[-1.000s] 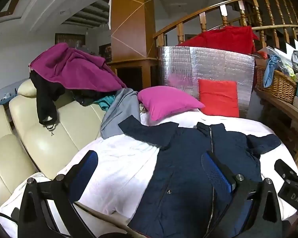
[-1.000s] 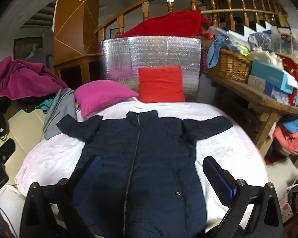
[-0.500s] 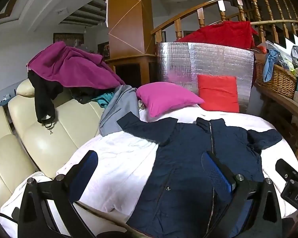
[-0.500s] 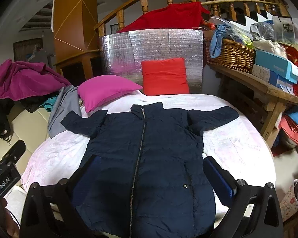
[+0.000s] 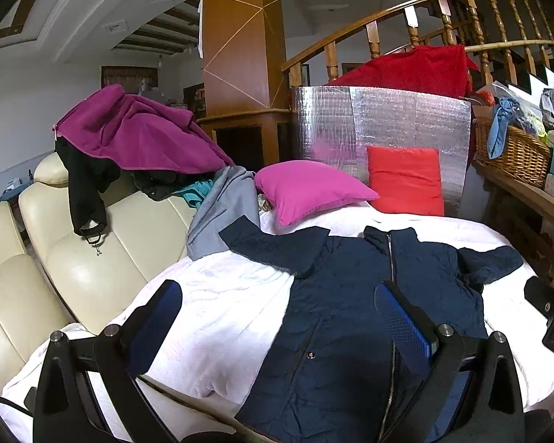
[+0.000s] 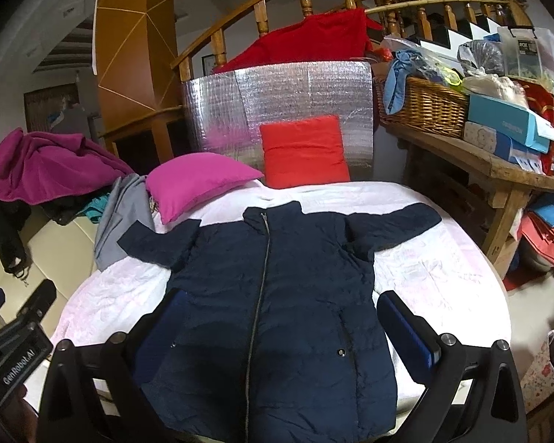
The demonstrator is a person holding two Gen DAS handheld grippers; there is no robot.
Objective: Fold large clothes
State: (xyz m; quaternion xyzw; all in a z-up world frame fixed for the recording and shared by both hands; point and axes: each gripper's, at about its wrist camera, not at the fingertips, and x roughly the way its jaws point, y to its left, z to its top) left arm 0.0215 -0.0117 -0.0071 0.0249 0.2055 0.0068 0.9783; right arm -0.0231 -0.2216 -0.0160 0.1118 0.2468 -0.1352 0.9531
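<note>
magenta pillow [image 6: 199,181] | red cushion [image 6: 304,151] | wicker basket [image 6: 424,105] | cream sofa [image 5: 77,269]

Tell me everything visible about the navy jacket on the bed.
The navy jacket is quilted, puffy-looking fabric with a stand collar, zipped shut down the front, and has small snaps low on both sides. It lies flat, front up, sleeves spread, on the white bedcover. One cuff overlaps a grey garment. Neither claw touches it.

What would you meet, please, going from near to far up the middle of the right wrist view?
Right gripper → navy jacket → white cover → red cushion → silver foil panel → red cloth → wooden banister.
</note>
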